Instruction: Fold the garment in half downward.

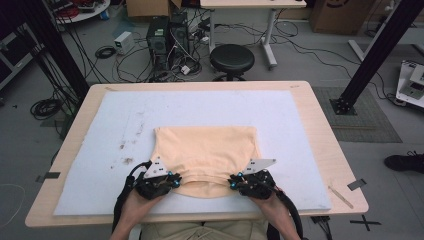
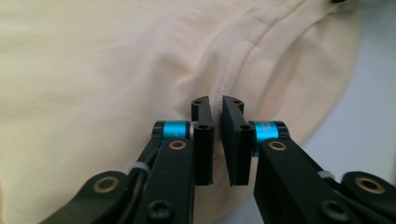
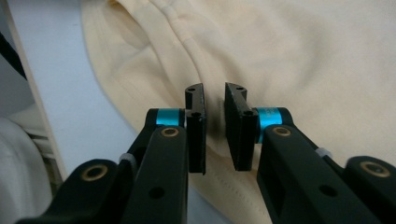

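Already folded once, the shirt (image 1: 205, 157) lies mid-tabletop (image 1: 320, 130) on a white mat (image 1: 120, 125). Left gripper (image 2: 217, 122) and right gripper (image 3: 214, 112) sit at its near corners, jaws narrow, seemingly pinching little or no cloth. Further folds likely remain.

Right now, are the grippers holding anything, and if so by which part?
Both pinch the cream garment along its near seamed edge: the left gripper on a raised fold, the right gripper likewise.
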Motion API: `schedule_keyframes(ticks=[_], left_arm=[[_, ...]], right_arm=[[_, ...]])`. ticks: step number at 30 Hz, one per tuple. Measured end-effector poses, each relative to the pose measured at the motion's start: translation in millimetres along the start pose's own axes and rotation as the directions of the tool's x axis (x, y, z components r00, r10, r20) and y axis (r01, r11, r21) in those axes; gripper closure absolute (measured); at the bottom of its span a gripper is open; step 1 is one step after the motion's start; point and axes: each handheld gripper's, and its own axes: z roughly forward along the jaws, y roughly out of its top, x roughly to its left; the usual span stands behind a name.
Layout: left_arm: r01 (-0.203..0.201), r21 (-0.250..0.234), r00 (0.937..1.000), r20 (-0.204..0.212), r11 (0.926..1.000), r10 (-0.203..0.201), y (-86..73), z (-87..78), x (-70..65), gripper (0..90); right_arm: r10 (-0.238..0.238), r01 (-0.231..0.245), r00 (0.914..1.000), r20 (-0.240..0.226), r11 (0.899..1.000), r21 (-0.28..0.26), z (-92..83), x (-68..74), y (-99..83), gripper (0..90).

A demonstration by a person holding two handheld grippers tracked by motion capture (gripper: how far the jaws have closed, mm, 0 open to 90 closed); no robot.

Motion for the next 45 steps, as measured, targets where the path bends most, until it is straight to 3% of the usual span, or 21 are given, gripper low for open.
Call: schedule_keyframes(ticks=[3,6,9,12,15,17,18,21,24,26,31,35,38,42,45], left_arm=[[0.002,-0.021,0.9995,0.03,0.9998,-0.001,-0.5,-9.0,-2.3,84.8],[-0.001,-0.006,0.9985,0.054,1.0,0.001,-3.7,-11.0,-5.0,84.8],[0.001,0.024,0.9985,0.054,0.9997,-0.002,-7.0,-6.1,-4.1,83.9],[0.008,0.007,0.9984,0.056,0.9999,-0.009,-5.6,-9.8,-3.1,77.4],[0.021,-0.039,0.9998,0.007,0.999,-0.021,-4.2,-22.0,1.0,66.4],[0.04,-0.073,0.9982,-0.04,0.9965,-0.043,-6.8,-33.1,6.4,63.5],[0.049,-0.087,0.996,-0.071,0.995,-0.055,-9.3,-38.9,9.6,63.1],[0.095,-0.104,0.9788,-0.171,0.99,-0.112,-21.3,-54.1,19.8,62.9],[0.148,-0.112,0.9661,-0.196,0.9827,-0.168,-34.4,-66.3,28.5,61.4],[0.165,-0.113,0.9622,-0.2,0.9798,-0.185,-40.3,-71.1,30.1,60.4],[0.162,-0.105,0.9665,-0.184,0.9812,-0.179,-43.9,-69.5,28.2,59.4],[0.176,-0.075,0.969,-0.163,0.9816,-0.186,-41.1,-57.7,29.7,58.6],[0.169,-0.042,0.9696,-0.172,0.9847,-0.174,-40.2,-49.2,29.6,59.2],[0.145,-0.028,0.9701,-0.193,0.9891,-0.147,-41.5,-47.1,28.4,77.1],[0.137,-0.032,0.9714,-0.192,0.9901,-0.14,-41.9,-49.0,28.4,81.6]], right_arm=[[0.012,-0.013,0.9997,-0.022,1.0,-0.024,-9.5,2.5,-1.4,81.5],[0.012,-0.013,0.9993,-0.036,1.0,-0.02,-12.3,3.7,-3.1,81.3],[0.015,-0.014,0.999,-0.041,1.0,0.025,-8.0,3.2,-5.7,76.0],[0.033,-0.032,0.9974,-0.064,0.999,0.019,-6.8,0.7,-6.5,70.2],[0.053,-0.054,0.9974,-0.048,0.998,-0.021,-11.5,0.1,-6.7,55.0],[0.069,-0.07,0.9975,-0.014,0.997,-0.04,-16.6,-2.8,-8.2,53.8],[0.082,-0.08,0.9963,0.026,0.994,-0.07,-23.4,-6.5,-11.6,53.2],[0.11,-0.105,0.992,0.062,0.991,-0.088,-31.5,-10.4,-16.0,53.2],[0.137,-0.125,0.9836,0.117,0.986,-0.107,-42.1,-16.1,-23.5,52.9],[0.154,-0.14,0.9782,0.139,0.984,-0.106,-47.3,-20.2,-28.3,52.1],[0.208,-0.187,0.9606,0.184,0.974,-0.126,-55.8,-27.5,-37.8,51.1],[0.226,-0.2,0.9528,0.203,0.97,-0.139,-58.9,-31.3,-40.9,51.0],[0.232,-0.205,0.9495,0.211,0.968,-0.143,-59.9,-32.5,-42.1,50.9],[0.265,-0.234,0.9377,0.225,0.96,-0.155,-60.9,-36.3,-43.0,53.5],[0.266,-0.24,0.9422,0.203,0.96,-0.146,-58.6,-38.9,-42.0,55.4]])
